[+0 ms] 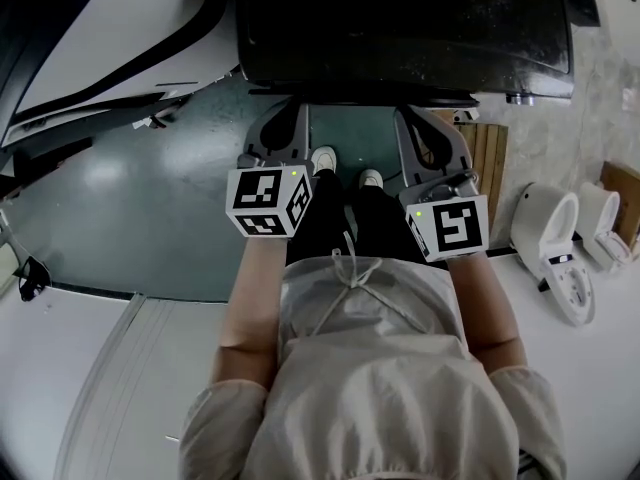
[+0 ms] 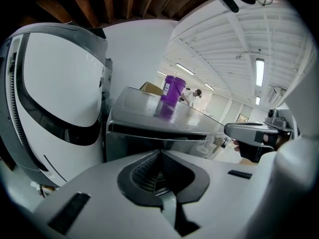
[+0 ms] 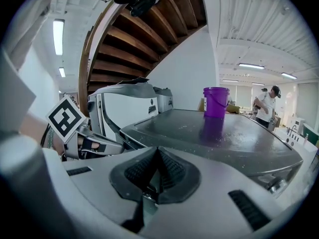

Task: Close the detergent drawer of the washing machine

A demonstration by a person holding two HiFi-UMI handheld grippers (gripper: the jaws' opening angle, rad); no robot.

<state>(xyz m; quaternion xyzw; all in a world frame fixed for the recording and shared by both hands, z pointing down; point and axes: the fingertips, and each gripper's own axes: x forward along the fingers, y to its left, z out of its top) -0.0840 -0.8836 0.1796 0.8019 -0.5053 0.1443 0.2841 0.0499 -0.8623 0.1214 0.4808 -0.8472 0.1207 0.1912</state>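
Observation:
A washing machine with a dark grey top (image 1: 400,28) stands straight ahead of me; a purple bucket (image 3: 216,101) stands on its lid, also seen as the purple bucket (image 2: 173,89) in the left gripper view. I cannot make out the detergent drawer in any view. My left gripper (image 1: 297,118) and right gripper (image 1: 408,120) hang side by side just short of the machine's front edge, above my shoes. Both are shut with nothing between the jaws, as the left gripper (image 2: 160,156) and right gripper (image 3: 158,151) show close up.
A big white appliance (image 1: 100,38) with a curved dark trim stands at the left. White ceramic fixtures (image 1: 545,233) and a wooden slatted panel (image 1: 487,158) sit to the right. The floor (image 1: 130,198) is teal. People (image 3: 266,106) stand far behind the machine.

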